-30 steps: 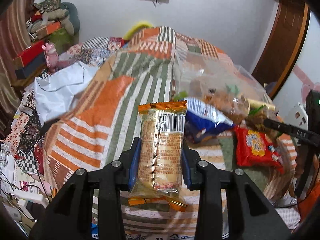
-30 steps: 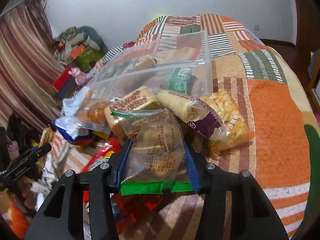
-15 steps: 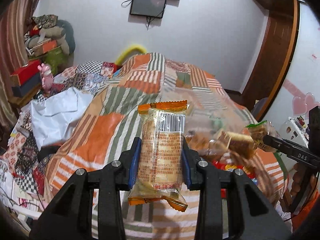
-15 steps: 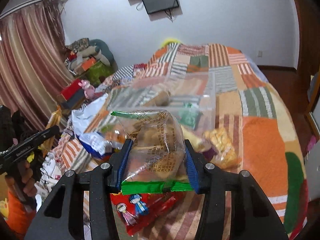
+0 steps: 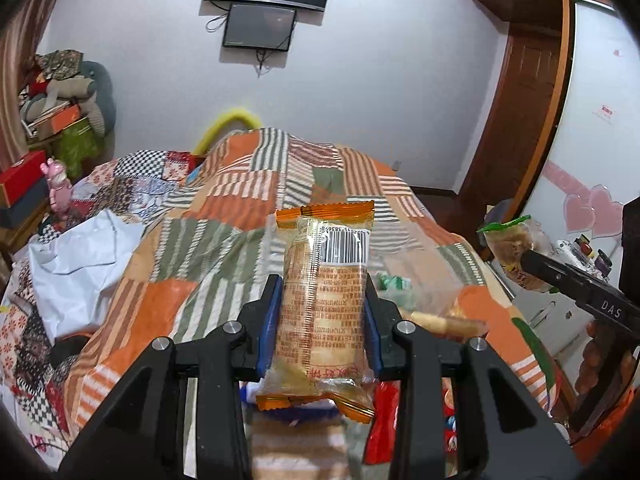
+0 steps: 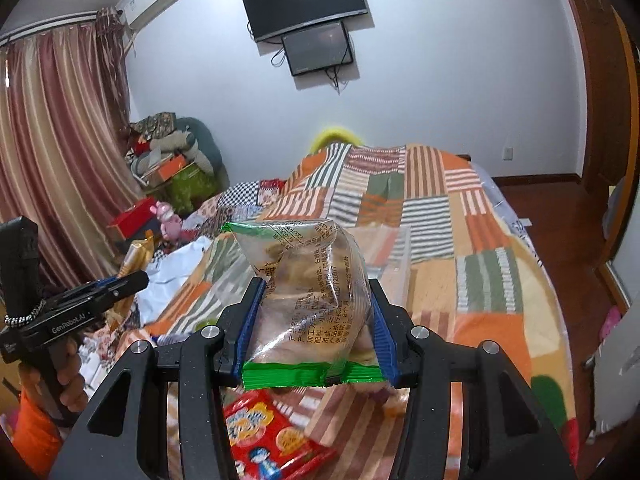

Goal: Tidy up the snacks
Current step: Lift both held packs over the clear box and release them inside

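- We see the left tongs [image 5: 320, 320] pinching an orange-edged biscuit packet [image 5: 322, 300] upright between the blue pads [image 5: 267, 320], its barcode end at 12 o'clock.
- The right tongs [image 6: 316, 328] are clamped on a clear packet with green seams [image 6: 312, 300], one green seam hanging at 6 o'clock below the pads.
- Both packets are held in the air above the bed [image 6: 480, 264] with its patchwork quilt.
- A clear plastic box [image 6: 394, 264] lies on the quilt at 1 o'clock from the right tongs; we cannot tell from here what is in it.
- From the left camera, small green packets [image 5: 394, 284] and a tan wafer roll [image 5: 440, 324] show at 3 o'clock, blurred.
- A red cartoon snack bag [image 6: 272, 436] lies on the quilt at 6 o'clock, under the right tongs.
- A white bag [image 5: 84, 264] sits at 9 o'clock of the left tongs.
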